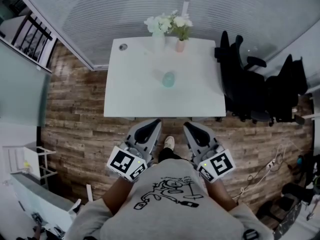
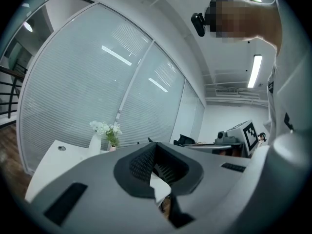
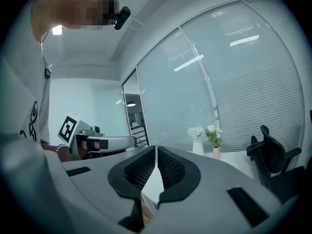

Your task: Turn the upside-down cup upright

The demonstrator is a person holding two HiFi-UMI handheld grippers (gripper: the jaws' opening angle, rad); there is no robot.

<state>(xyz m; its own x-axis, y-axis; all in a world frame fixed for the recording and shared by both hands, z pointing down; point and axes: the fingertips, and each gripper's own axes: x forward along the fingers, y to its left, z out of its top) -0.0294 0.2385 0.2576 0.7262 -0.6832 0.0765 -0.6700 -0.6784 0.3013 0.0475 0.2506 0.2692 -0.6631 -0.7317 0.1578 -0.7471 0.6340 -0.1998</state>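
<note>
A pale blue-green cup point(image 1: 168, 79) stands on the white table point(image 1: 130, 94), near the table's middle. In the head view my left gripper point(image 1: 156, 121) and right gripper point(image 1: 186, 125) are side by side just short of the table's near edge, both pointing toward it, well short of the cup. Each one is shut with nothing between its pads. In the left gripper view my left gripper point(image 2: 155, 167) has its jaws together, and in the right gripper view my right gripper point(image 3: 156, 166) likewise. The cup is hidden in both gripper views.
A white vase of flowers point(image 1: 158, 31) and a small pink vase point(image 1: 180, 44) stand at the table's far edge, against the blinds. Black office chairs point(image 1: 250, 89) crowd the table's right side. A white shelf unit point(image 1: 30, 169) is at the lower left. Wood floor surrounds the table.
</note>
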